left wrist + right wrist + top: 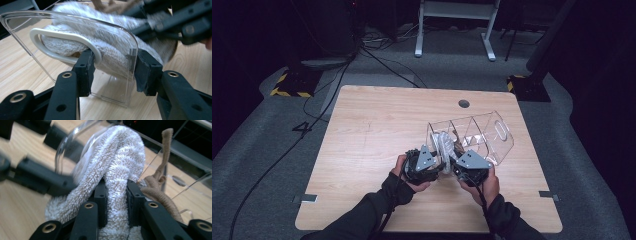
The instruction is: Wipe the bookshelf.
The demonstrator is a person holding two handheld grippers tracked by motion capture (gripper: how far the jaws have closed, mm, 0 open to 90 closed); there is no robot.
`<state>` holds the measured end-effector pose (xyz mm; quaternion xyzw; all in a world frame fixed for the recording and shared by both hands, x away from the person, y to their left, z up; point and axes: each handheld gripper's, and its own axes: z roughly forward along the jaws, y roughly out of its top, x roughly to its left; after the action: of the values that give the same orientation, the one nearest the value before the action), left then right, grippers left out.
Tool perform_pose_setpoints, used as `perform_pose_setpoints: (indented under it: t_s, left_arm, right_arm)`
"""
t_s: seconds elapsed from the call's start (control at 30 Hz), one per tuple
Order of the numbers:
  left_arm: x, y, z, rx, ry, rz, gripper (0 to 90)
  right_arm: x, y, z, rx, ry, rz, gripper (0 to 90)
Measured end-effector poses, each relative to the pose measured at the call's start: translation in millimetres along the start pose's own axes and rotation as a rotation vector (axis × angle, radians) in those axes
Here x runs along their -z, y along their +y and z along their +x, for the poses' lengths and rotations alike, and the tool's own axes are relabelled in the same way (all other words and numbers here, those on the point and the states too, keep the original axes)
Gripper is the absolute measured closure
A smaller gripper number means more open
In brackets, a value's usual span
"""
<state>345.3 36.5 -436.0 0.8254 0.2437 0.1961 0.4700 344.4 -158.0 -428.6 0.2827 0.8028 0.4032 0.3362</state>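
From above, both grippers meet at the near end of a clear plastic organiser (472, 132) on the wooden table (377, 130). Left gripper (113, 72) view: its jaws pinch the organiser's end wall beside the handle slot (62, 46) — probably steadying it. Right gripper (116, 195) view: jaws clamped on a pale fluffy towel (120, 160), a tan cord (162, 157) just beside — likely lifting it out. No writing is readable

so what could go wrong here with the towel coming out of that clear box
The right gripper pinches one fold of the fluffy towel; the fold could slip free, or the tan cord beside it could drag along. The left gripper clamps just the end wall of the clear organizer; a hard pull might tip or slide the box on the table.
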Motion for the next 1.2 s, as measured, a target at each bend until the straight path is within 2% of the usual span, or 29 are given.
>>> perform_pose_setpoints:
  t_s: [0.13,0.33,0.4,0.47,0.53,0.57,0.63,0.67,0.73,1.03,1.13,1.2]
  left_arm:
    - [0.5,0.1,-2.3,0.003,-0.003,0.000,53.5]
    - [1.3,0.1,-6.1,-0.008,-0.008,0.004,53.3]
    - [1.6,-0.4,-6.5,-0.008,-0.010,0.004,53.3]
    - [1.8,-1.3,-6.0,-0.007,-0.015,-0.001,53.3]
    - [1.9,-1.8,-6.2,-0.009,-0.015,-0.003,53.2]
    - [1.9,-2.0,-5.9,-0.010,-0.016,-0.004,53.3]
    - [1.7,-2.1,-6.4,-0.009,-0.014,-0.005,53.2]
    - [1.7,-2.1,-6.6,-0.011,-0.012,-0.006,53.1]
    - [1.4,-2.4,-6.8,-0.016,-0.011,-0.007,53.0]
    - [0.4,-3.2,-6.4,-0.014,-0.013,-0.001,51.9]
    - [-0.3,-4.2,-5.1,-0.014,-0.027,0.017,50.8]
    - [-0.3,-4.9,-5.0,-0.018,-0.034,0.020,50.8]
  right_arm:
    - [3.9,10.1,-6.1,-0.004,-0.033,-0.033,74.6]
    - [5.4,21.2,-18.3,-0.027,-0.045,-0.060,74.3]
    - [2.1,24.7,-22.5,-0.028,-0.034,-0.047,74.1]
    - [-2.9,27.1,-24.6,-0.012,-0.009,-0.003,74.0]
    - [-5.4,28.3,-24.1,0.006,0.003,0.012,74.0]
    - [-7.2,28.8,-23.0,0.015,0.016,0.040,73.9]
    - [-8.7,28.1,-22.6,0.015,0.032,0.048,73.9]
    - [-11.1,27.4,-21.7,0.028,0.056,0.082,73.9]
    - [-13.9,24.7,-18.7,0.055,0.077,0.115,74.0]
    - [-7.3,12.7,-9.0,0.109,0.105,0.137,74.0]
    - [-8.7,5.0,-6.1,0.093,0.131,0.151,74.1]
    - [-9.9,-2.7,-4.0,0.101,0.131,0.152,74.1]
